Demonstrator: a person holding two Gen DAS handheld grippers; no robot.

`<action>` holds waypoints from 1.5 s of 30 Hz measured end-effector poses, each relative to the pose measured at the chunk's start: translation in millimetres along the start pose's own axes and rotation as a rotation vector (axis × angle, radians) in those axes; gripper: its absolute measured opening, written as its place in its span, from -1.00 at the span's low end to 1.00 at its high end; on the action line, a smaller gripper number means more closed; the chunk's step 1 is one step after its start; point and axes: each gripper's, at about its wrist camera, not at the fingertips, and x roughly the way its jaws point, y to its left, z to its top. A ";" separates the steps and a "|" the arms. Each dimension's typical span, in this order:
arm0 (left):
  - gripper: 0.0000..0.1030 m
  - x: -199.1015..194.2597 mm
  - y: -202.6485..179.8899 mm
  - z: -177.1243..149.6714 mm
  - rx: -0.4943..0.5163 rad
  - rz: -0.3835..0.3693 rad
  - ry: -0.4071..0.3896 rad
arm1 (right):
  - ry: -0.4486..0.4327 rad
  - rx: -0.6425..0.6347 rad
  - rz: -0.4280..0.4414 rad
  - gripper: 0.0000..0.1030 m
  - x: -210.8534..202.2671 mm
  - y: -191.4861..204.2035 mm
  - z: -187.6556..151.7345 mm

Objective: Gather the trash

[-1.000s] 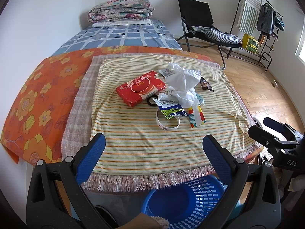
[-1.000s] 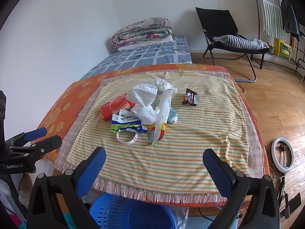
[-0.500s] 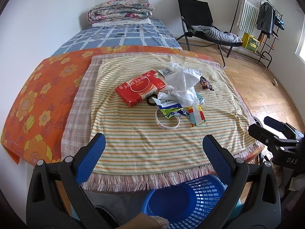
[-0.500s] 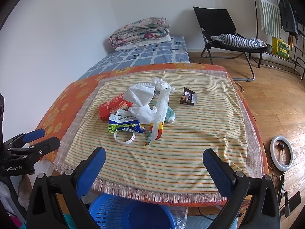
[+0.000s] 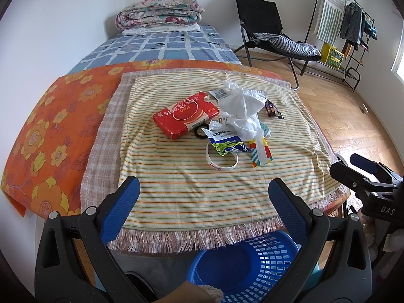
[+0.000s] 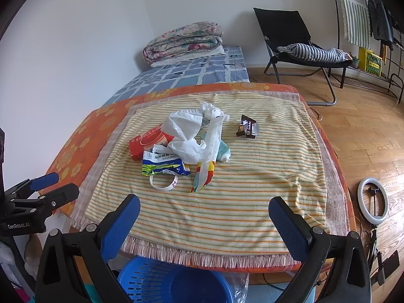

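A heap of trash lies mid-table on the striped cloth (image 5: pixel 192 181): a red packet (image 5: pixel 185 115), a white plastic bag (image 5: pixel 242 108), a blue-green wrapper (image 5: pixel 226 142), a white ring (image 5: pixel 221 160), a colourful sachet (image 5: pixel 260 149) and a dark wrapper (image 5: pixel 272 109). The right wrist view shows the same bag (image 6: pixel 192 136), red packet (image 6: pixel 149 142), ring (image 6: pixel 163 182) and dark wrapper (image 6: pixel 247 127). My left gripper (image 5: pixel 202 207) is open and empty at the table's near edge. My right gripper (image 6: pixel 204 221) is open and empty beside it.
A blue basket (image 5: pixel 247 265) stands on the floor below the table's near edge, also seen in the right wrist view (image 6: pixel 174 281). A bed with folded quilts (image 5: pixel 159 12) lies behind. A black chair (image 6: pixel 298 50) and a ring light (image 6: pixel 373 200) are at right.
The right wrist view has crept slightly forward and right toward the table. The left gripper has barely moved. Both stay open.
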 end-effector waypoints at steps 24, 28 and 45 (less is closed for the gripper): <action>1.00 0.3 -0.3 0.1 0.001 0.001 0.003 | 0.006 -0.002 -0.003 0.99 0.5 0.3 -0.2; 1.00 0.3 -0.1 0.0 0.001 0.001 0.004 | 0.006 -0.003 -0.004 0.99 0.5 -0.1 -0.5; 1.00 18.9 20.6 -14.6 -0.031 -0.019 0.063 | 0.001 0.015 -0.024 0.99 -0.2 -10.5 -4.5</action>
